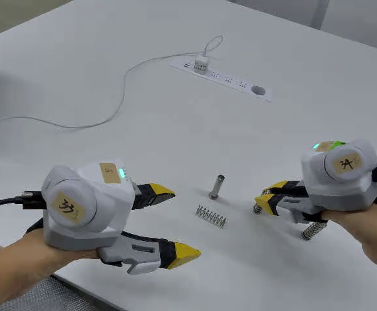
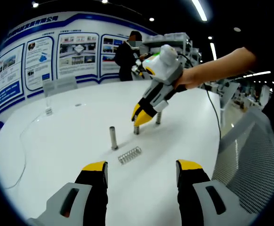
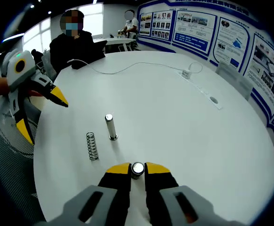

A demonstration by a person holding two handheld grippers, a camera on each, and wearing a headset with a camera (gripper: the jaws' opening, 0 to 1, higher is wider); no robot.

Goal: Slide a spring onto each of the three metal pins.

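Currently loose spring (image 1: 211, 216) lies flat on counter (image 1: 175, 129), just left-gripper side of upright bare pin (image 1: 216, 186), long axis across left gripper (image 2: 142, 165), fingers (image 2: 94, 172) apart; right gripper (image 1: 264, 199), beyond bare pin, clamps second pin (image 3: 137, 169).

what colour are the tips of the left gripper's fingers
Yellow, on black fingers; clearest in the left gripper view.

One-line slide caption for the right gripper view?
Right gripper shut on near pin; bare pin upright beyond, loose spring lying beside it.
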